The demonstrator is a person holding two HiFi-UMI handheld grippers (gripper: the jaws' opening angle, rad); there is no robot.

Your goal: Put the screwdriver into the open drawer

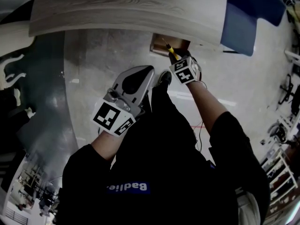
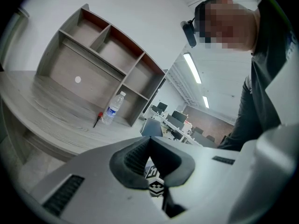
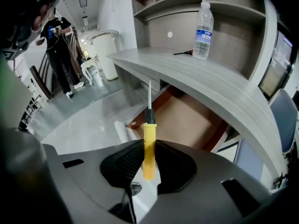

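The right claw (image 3: 148, 161) clamps the screwdriver (image 3: 148, 136) by its yellow handle, shaft sticking out past the tips over the drawer (image 3: 187, 120). The left claw (image 2: 150, 146) is closed and empty.

Head view: the drawer (image 1: 158, 44) lies mostly hidden under the bench (image 1: 117, 8) top; only a front corner shows. The jaws of the right hand-held gripper (image 1: 176, 56) are covered by its own marker cube (image 1: 183, 71). The screwdriver (image 1: 170, 49) shows as a short yellow length and a thin shaft; its tip is too small to make out. The blue chair (image 1: 251, 18) is cut by the upper edge.

Right gripper view: the rear of the drawer runs out of sight beneath the bench edge. A small red-handled item (image 3: 184, 53) beside the bottle (image 3: 203, 24) is too small to identify, and the bottle's label print is unreadable. A person (image 3: 58, 45) in the background is too small for detail.
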